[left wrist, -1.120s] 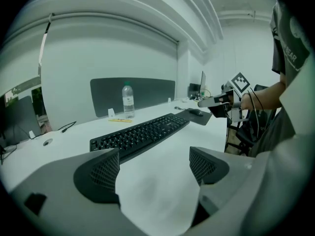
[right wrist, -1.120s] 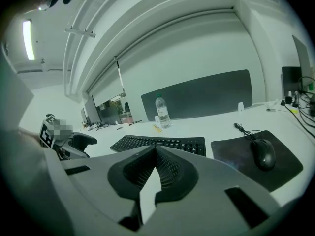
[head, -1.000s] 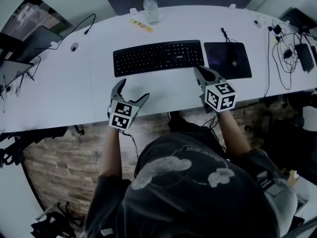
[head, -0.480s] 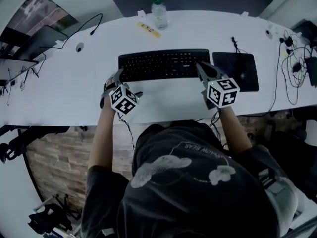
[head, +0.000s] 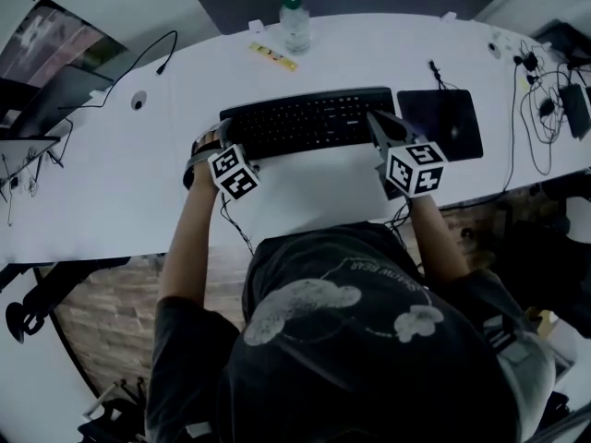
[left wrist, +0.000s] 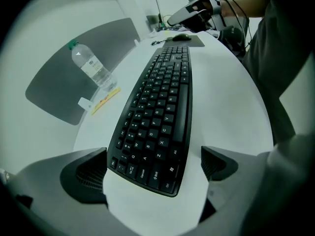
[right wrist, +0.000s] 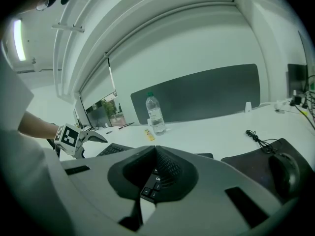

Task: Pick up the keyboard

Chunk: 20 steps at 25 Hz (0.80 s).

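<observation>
A black keyboard (head: 305, 123) lies flat on the white table (head: 111, 173). My left gripper (head: 209, 148) points steeply down at the keyboard's left end. Its jaws are still opening. In the left gripper view the keyboard (left wrist: 157, 107) runs away from the gripper (left wrist: 153, 154), its near end between the two fingers (left wrist: 86, 173) with a gap on each side. My right gripper (head: 374, 119) is shut and empty, its tip at the keyboard's front right corner. In the right gripper view a few keys (right wrist: 151, 184) show below the closed fingertips (right wrist: 156, 150).
A water bottle (head: 294, 21) and a yellow strip (head: 271, 55) stand behind the keyboard. Right of it lies a dark mouse pad (head: 441, 123) with a mouse (right wrist: 285, 173). Cables (head: 540, 90) crowd the far right. The table's front edge runs just behind both grippers.
My left gripper has gone forward from the table's front edge to the keyboard's left end, rolled and tipped down. The right gripper has edged up to the keyboard's right corner.
</observation>
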### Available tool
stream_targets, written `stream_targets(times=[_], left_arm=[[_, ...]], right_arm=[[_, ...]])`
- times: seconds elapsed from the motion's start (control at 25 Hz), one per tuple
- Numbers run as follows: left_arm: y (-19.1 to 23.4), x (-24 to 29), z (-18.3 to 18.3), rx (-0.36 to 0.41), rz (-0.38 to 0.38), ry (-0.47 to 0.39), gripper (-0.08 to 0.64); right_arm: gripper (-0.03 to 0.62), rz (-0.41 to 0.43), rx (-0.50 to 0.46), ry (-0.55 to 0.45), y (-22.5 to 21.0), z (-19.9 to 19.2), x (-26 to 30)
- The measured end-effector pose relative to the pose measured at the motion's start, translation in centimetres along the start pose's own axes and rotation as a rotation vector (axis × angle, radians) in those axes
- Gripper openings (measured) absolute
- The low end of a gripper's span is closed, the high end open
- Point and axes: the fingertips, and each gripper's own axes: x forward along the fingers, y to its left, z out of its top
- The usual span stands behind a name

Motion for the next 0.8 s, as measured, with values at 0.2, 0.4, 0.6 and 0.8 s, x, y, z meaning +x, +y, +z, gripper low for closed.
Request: stream_targets(times=[0.2,0.4,0.6,0.8], left_arm=[[1.8,0.8,0.8,0.052,-0.020,-0.030,0.583],[1.5,1.9,1.2,0.127,-0.150,0.010,0.585],[1.6,2.5,1.2,0.140,-0.236,0.055,0.589],[1.9,3.0,1.1,0.106,-0.284,0.047,0.591]], right_arm=[[-0.009,-0.051,0.023,-0.007,-0.2,0.1,0.3],[-0.009,-0.071,0.029,0.007,0.2,-0.4,0.3],[-0.009,-0.077,0.023,0.023,0.5,-0.5,0.4],[-0.009,-0.076,0.026,0.046,0.2,-1.2,0.9]])
